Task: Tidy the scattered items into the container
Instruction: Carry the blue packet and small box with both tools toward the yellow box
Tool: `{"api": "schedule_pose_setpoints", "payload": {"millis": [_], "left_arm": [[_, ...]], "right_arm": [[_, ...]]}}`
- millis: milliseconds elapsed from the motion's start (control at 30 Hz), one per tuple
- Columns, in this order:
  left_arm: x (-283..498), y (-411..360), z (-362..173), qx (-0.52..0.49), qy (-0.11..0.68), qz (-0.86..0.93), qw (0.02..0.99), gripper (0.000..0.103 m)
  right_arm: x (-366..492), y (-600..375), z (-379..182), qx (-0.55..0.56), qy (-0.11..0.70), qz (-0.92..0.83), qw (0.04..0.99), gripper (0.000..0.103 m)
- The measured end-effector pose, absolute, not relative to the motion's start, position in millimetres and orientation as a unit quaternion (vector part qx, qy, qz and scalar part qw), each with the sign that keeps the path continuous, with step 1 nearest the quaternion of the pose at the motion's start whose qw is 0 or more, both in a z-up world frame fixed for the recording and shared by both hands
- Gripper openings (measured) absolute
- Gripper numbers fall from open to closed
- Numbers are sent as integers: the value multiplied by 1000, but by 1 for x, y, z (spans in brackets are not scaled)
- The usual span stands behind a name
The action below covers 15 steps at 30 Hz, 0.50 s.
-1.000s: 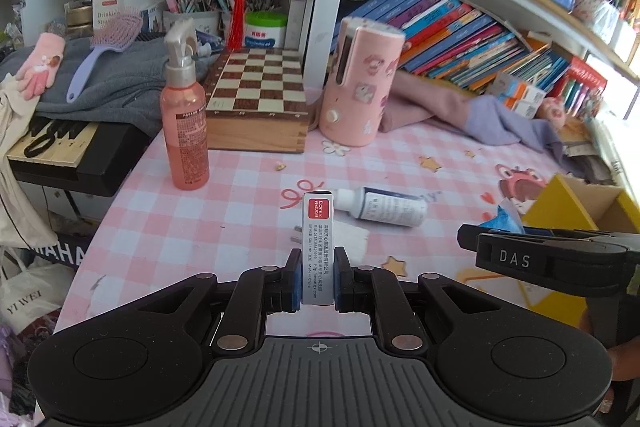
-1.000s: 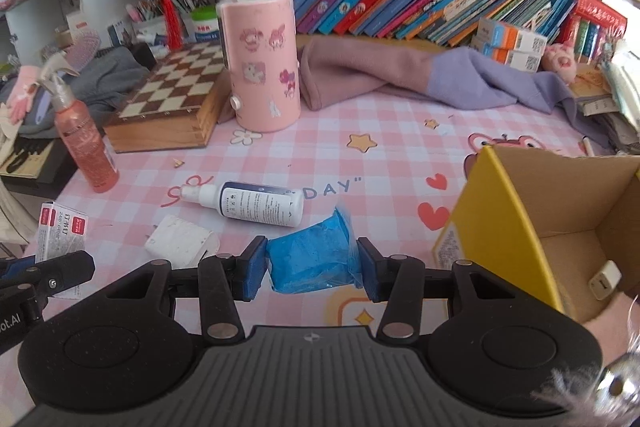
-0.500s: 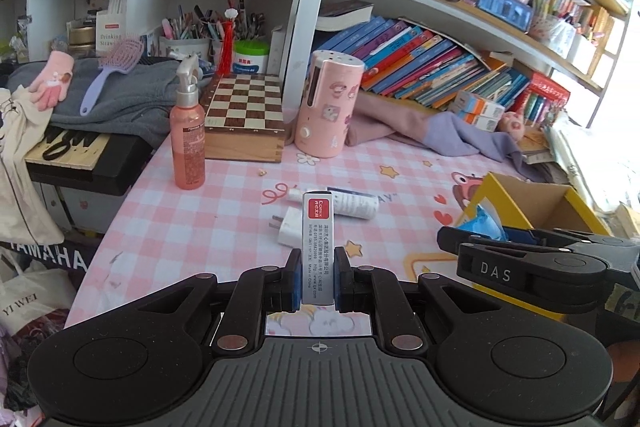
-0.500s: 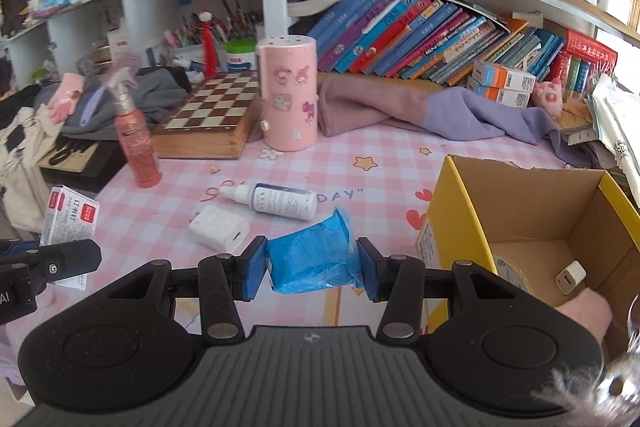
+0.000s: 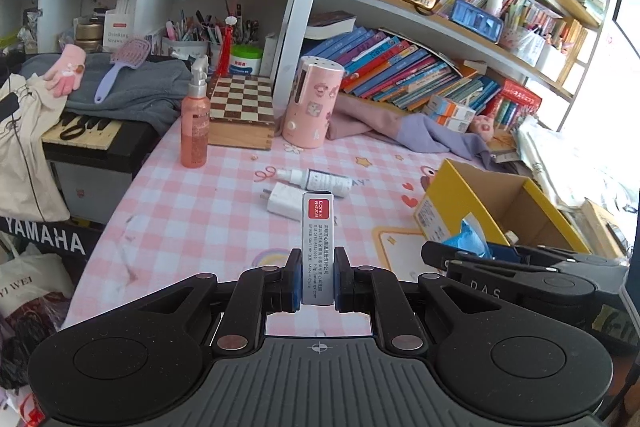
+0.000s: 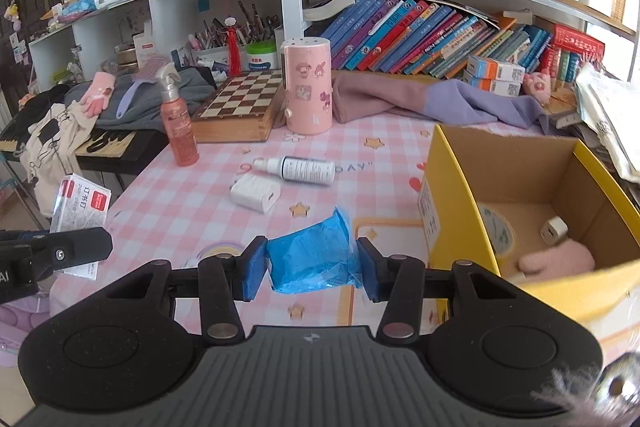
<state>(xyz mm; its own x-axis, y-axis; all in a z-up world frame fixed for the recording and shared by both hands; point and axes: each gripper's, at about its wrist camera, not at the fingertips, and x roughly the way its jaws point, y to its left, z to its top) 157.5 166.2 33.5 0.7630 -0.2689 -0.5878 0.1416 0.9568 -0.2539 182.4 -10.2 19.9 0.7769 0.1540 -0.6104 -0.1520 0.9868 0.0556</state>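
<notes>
A slim rectangular staple box (image 5: 317, 251) of grey printed card with a red label is clamped upright between the nearly closed jaws of the left gripper (image 5: 317, 285), above the near edge of the pink checked tablecloth (image 5: 192, 211). A crinkled blue plastic packet (image 6: 310, 255) is gripped across its width by the partly open jaws of the right gripper (image 6: 310, 269). The open yellow cardboard box (image 6: 452, 203) is located at the right, with a flat white charger (image 6: 255, 193) and a cylindrical white bottle (image 6: 304, 169) lying on the cloth farther away.
</notes>
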Motion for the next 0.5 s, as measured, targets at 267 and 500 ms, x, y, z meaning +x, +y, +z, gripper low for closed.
{"api": "schedule_pose_setpoints", "payload": {"millis": [267,500], "left_arm": [[123,163,36,-98,323,-125,933,13],[104,157,32,-98,335,-147,925,13]], "right_arm": [[137,-14,18,10,331,71,941,45],[106,-19,16,20,337,54,940,45]]}}
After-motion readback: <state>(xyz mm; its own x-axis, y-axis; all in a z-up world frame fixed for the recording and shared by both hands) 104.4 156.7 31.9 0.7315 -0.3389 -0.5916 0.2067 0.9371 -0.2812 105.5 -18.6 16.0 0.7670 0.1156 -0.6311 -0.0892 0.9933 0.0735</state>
